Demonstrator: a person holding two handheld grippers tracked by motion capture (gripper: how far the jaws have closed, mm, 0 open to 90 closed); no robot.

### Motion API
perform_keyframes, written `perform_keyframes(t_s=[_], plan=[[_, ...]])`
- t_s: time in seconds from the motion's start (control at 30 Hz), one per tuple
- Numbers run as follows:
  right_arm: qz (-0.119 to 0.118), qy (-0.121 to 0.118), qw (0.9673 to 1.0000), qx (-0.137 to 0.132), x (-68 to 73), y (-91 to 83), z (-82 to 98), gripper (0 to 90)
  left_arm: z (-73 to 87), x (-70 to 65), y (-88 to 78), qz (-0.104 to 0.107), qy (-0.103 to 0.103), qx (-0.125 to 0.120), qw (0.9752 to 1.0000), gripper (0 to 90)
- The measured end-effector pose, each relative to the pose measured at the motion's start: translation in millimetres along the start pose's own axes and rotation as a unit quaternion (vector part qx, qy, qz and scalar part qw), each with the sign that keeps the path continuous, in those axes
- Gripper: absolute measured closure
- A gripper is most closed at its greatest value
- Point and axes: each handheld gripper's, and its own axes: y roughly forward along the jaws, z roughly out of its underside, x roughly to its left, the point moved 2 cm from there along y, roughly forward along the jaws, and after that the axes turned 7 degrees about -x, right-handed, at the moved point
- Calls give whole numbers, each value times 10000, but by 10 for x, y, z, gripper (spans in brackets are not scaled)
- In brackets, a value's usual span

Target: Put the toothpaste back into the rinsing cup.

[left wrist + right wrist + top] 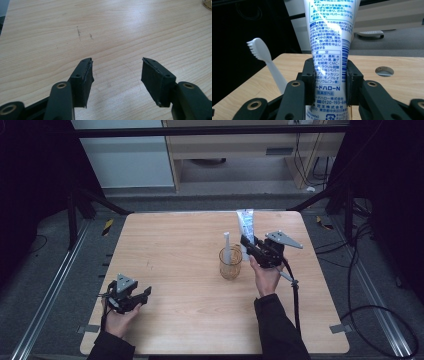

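A white and blue toothpaste tube stands upright in my right gripper, just right of a clear amber cup. In the right gripper view both pads press the tube from either side, so the right gripper is shut on it. A white toothbrush leans in the cup, head up; its bristled head shows left of the tube. My left gripper rests near the table's front left, and its jaws stand wide apart over bare wood.
The light wooden table has a round cable hole at a far corner. Black frame struts stand at both back corners, and cables trail across the floor on the right.
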Motion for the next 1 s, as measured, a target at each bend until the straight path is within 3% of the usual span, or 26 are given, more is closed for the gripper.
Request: perform_keyframes(t_s=[0.63,1.0], plan=[[-134,145,9997,-105,-17,398,150,673,2,7,0,-7,1,-9,10000,418],[-64,59,9999,134,-38,526,276,671,2,9,1,-15,-1,-8,10000,418]])
